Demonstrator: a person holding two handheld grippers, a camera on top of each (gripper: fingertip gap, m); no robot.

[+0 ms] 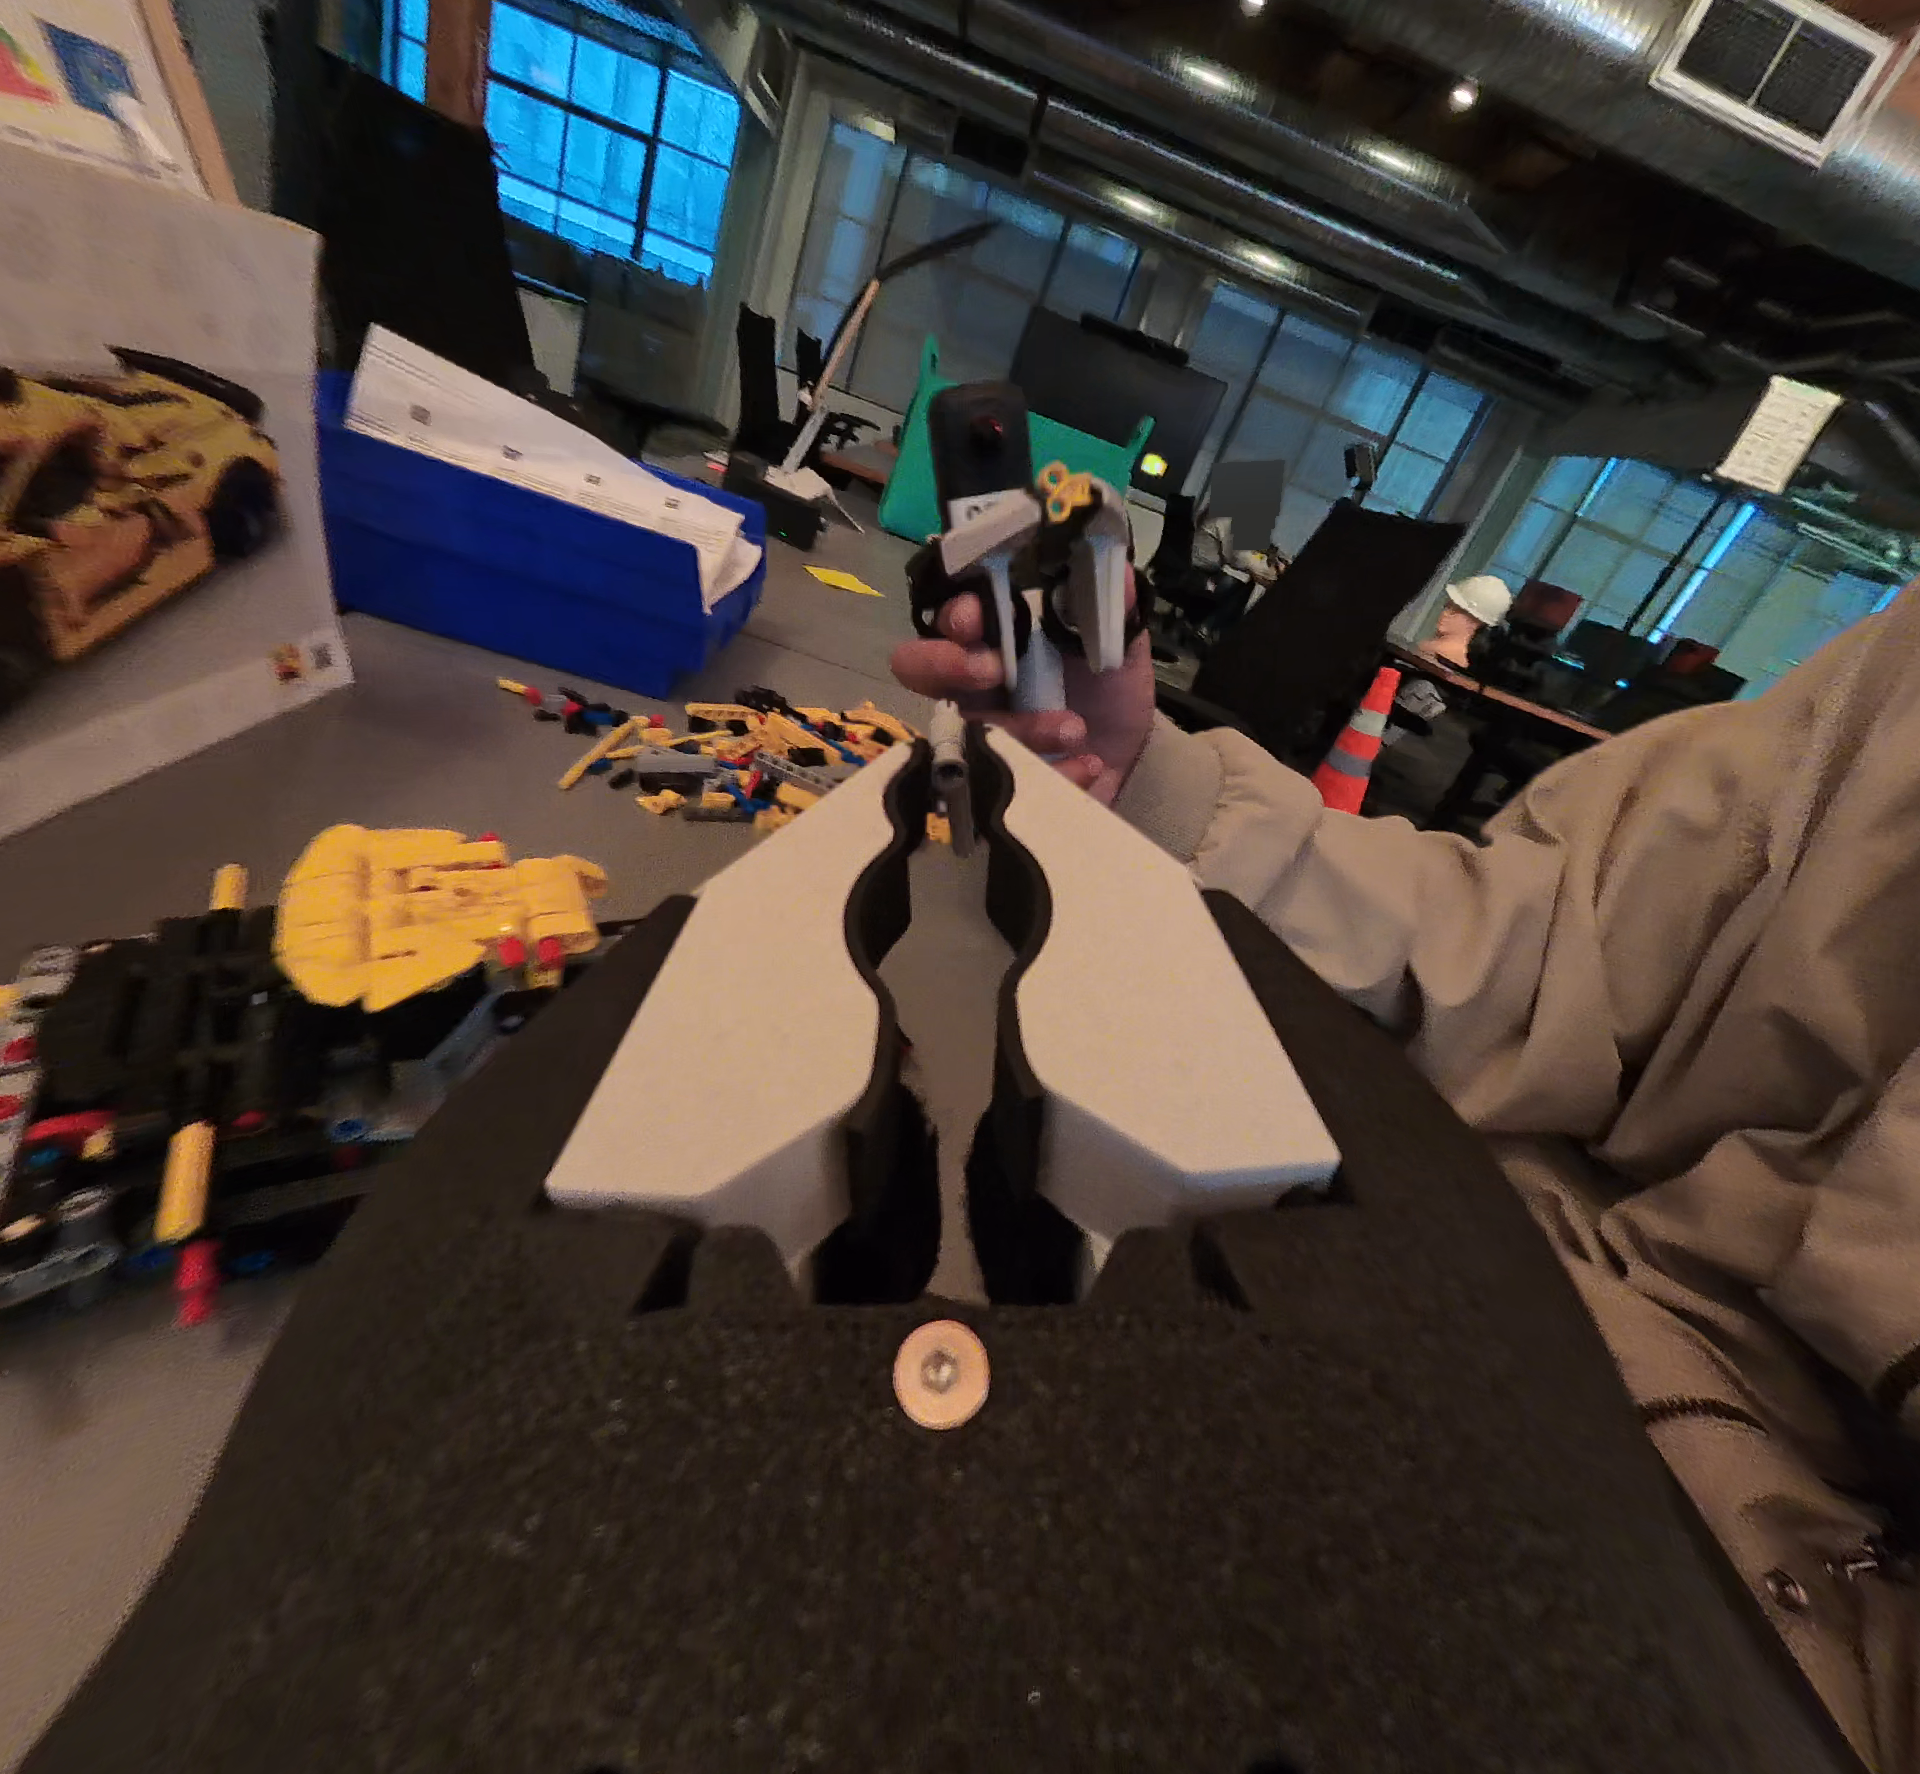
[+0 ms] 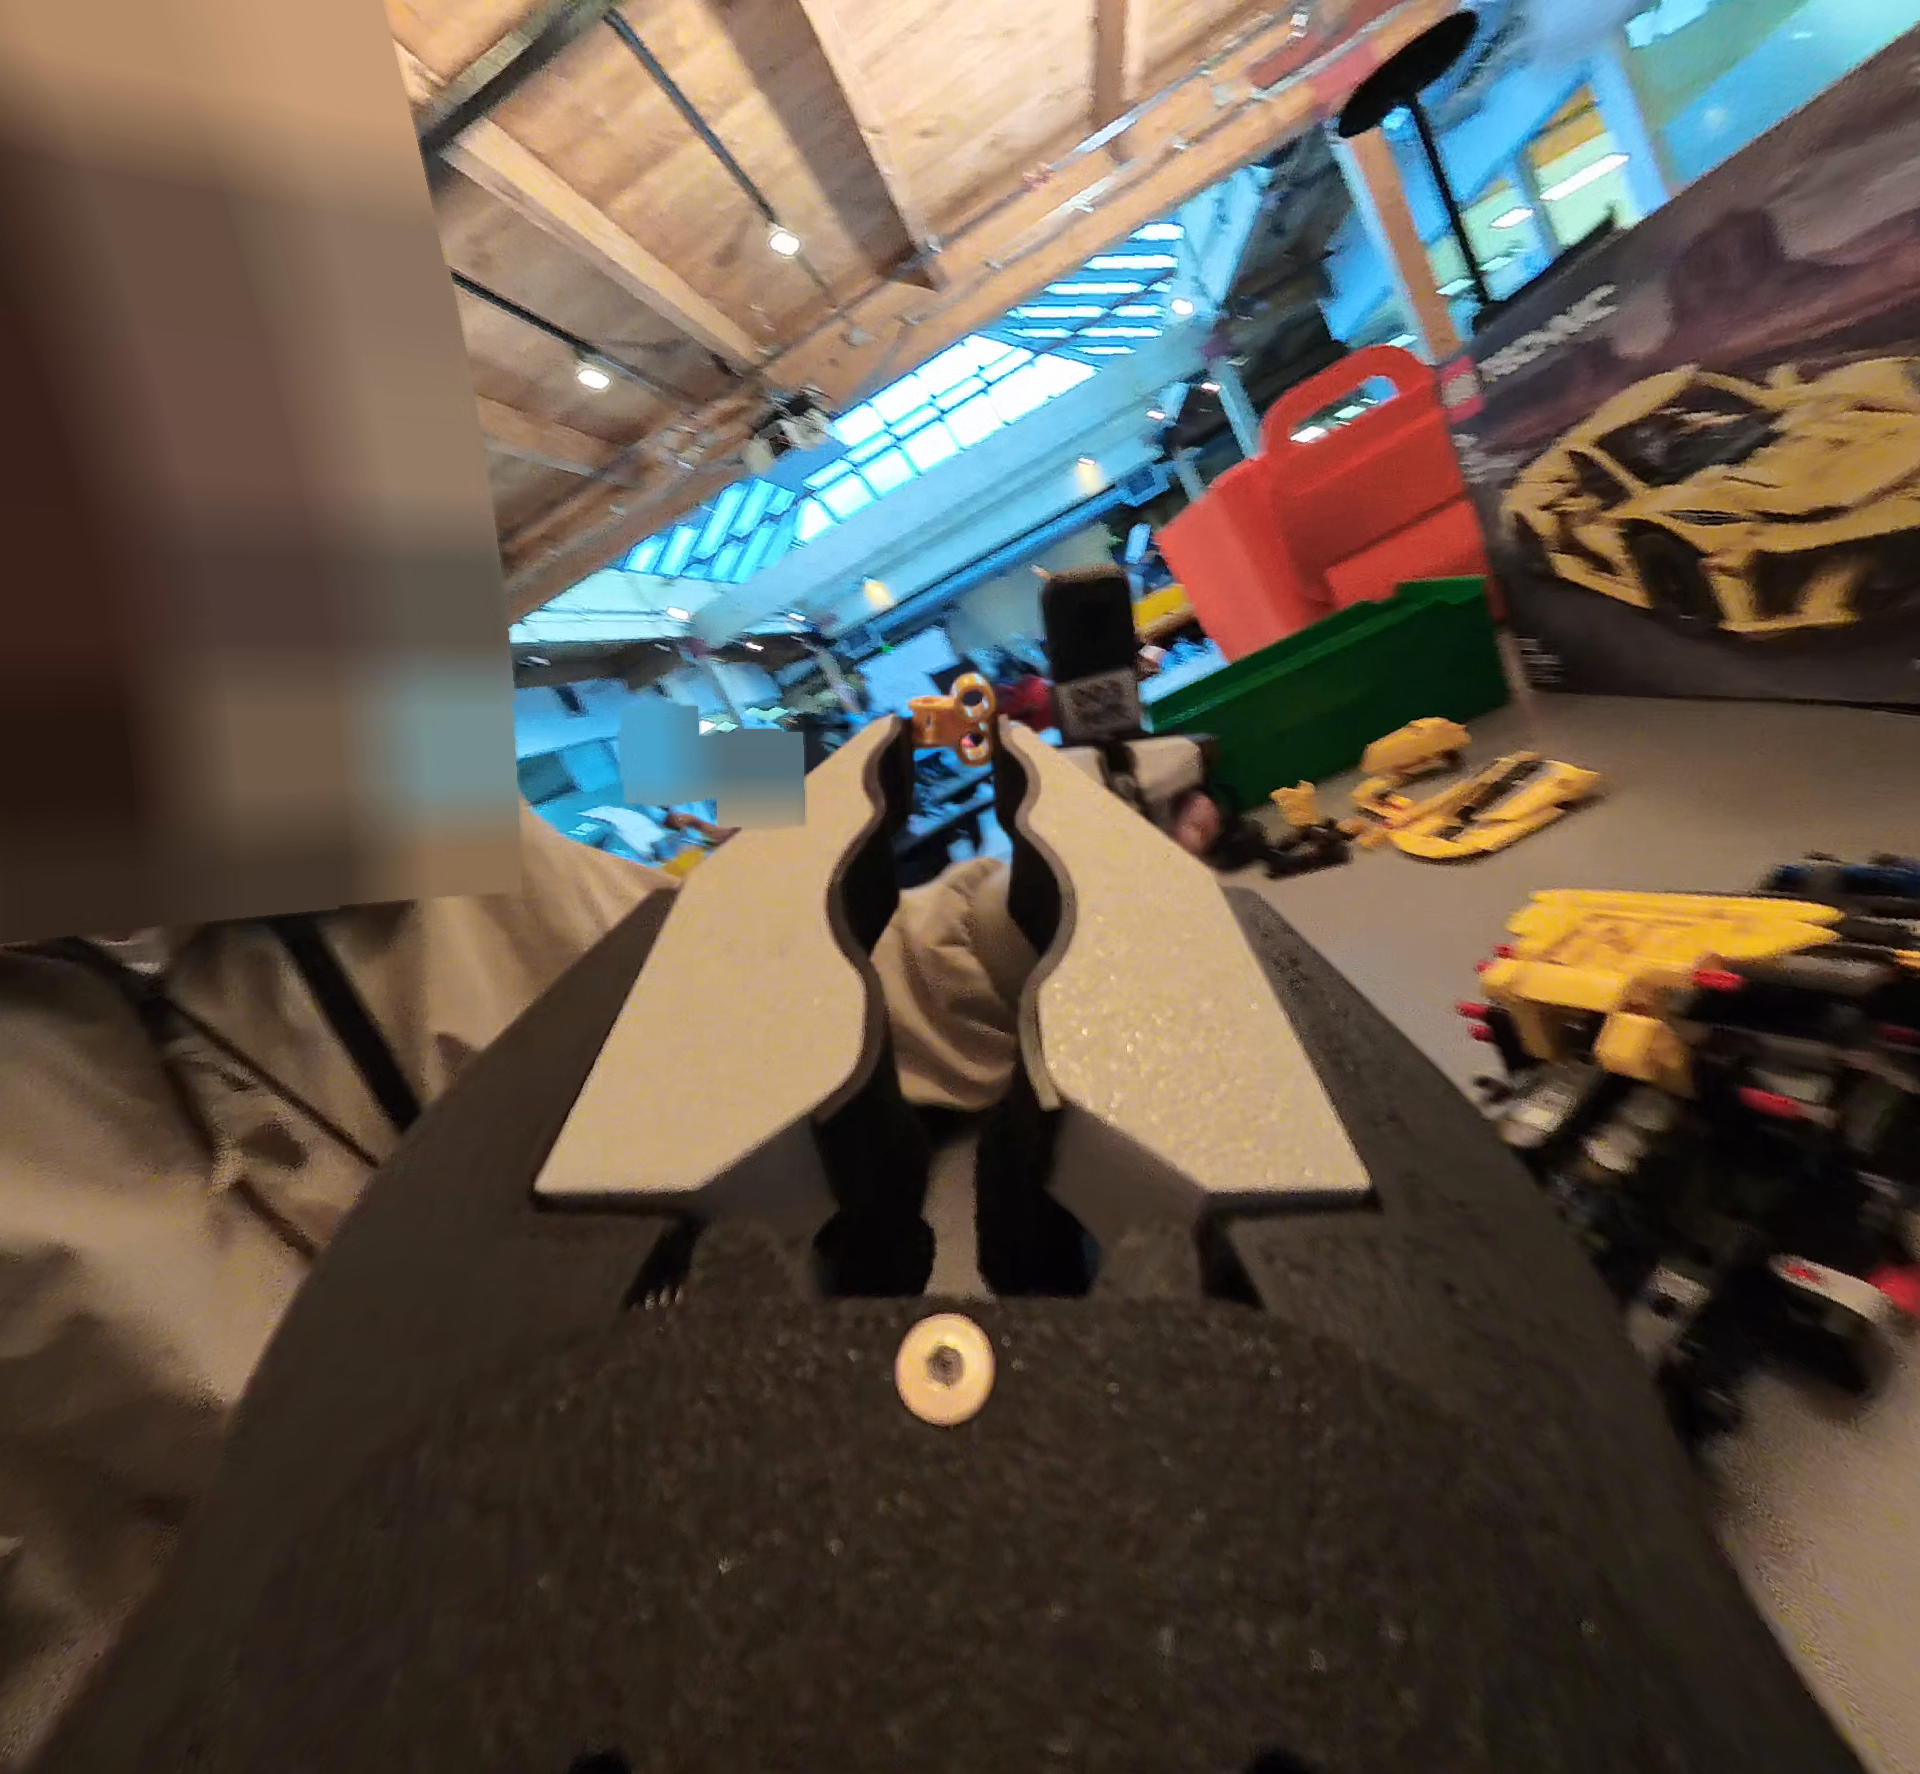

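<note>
Bare grey table [image 1: 436, 737] lies open between the loose brick pile [image 1: 748, 748], blue bin [image 1: 540, 561] and half-built car [image 1: 260, 1018].

Grey peg [image 1: 951, 794] in left claw [image 1: 948, 768], white fingers [image 1: 790, 976] w/ black pads; yellow connector [image 2: 961, 722] in right claw [image 2: 951, 737]. Blue bin [image 1: 540, 561] at 10 o'clock, grey surface [image 1: 416, 768].

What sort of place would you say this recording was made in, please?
Probably an open workshop or shared studio: exposed metal ducting under a timber ceiling, large gridded windows, and a grey table strewn with loose toy bricks.
</note>
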